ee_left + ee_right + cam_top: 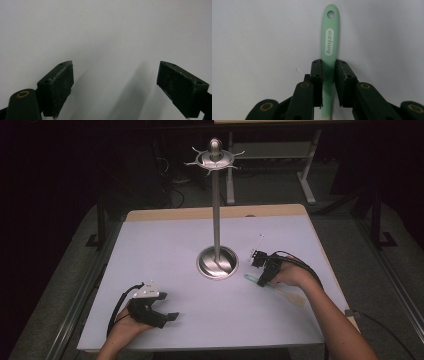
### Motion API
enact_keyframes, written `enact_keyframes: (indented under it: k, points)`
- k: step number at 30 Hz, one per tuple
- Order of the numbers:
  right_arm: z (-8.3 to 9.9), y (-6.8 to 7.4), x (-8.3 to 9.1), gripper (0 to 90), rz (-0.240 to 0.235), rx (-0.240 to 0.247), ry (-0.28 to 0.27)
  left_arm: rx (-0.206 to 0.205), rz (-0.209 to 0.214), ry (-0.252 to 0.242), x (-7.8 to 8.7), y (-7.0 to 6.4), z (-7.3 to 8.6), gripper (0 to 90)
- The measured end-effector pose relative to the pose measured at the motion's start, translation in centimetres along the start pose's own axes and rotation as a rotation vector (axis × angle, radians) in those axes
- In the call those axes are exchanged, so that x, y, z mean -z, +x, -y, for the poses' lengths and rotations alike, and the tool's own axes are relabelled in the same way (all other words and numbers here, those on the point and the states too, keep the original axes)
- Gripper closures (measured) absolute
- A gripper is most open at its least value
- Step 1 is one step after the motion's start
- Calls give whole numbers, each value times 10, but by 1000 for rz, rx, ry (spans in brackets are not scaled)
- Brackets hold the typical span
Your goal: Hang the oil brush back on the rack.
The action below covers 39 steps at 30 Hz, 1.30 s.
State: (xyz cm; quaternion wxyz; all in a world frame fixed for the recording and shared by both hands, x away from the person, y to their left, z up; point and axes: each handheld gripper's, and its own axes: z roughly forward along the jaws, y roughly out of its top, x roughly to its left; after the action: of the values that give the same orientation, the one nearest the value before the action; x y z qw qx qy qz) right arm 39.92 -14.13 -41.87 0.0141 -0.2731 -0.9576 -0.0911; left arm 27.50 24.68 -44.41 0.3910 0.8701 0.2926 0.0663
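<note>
Right gripper view: the right gripper (328, 82) has its jaws closed on the green handle of the spatula (329, 42), whose long axis runs straight ahead between the jaws, hole end far. In the high view the spatula (287, 293) lies flat on the table (165, 240), just right of the stand (217, 210), handle end toward its base. The left gripper (125, 82) is open and holds nothing, well apart at the near left, so the right hand is the nearer one to lift the hole up to the stand's hooks
</note>
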Motion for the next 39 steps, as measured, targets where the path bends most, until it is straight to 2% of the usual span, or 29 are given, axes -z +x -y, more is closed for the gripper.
enact_keyframes:
  k: [8,14,21,26,39]
  points:
    - [-8,5,0,774,27,1,55,-1,-1,2,0,0,0,137]
    - [-7,5,0,779,22,-7,47,0,-5,-6,1,0,0,137]
    - [1,0,2,779,9,-25,-4,3,-7,-8,1,1,1,137]
    - [8,-3,13,779,8,-48,-66,3,-6,-10,1,1,1,137]
    - [35,-9,46,780,24,-106,-347,7,-4,-12,0,0,0,137]
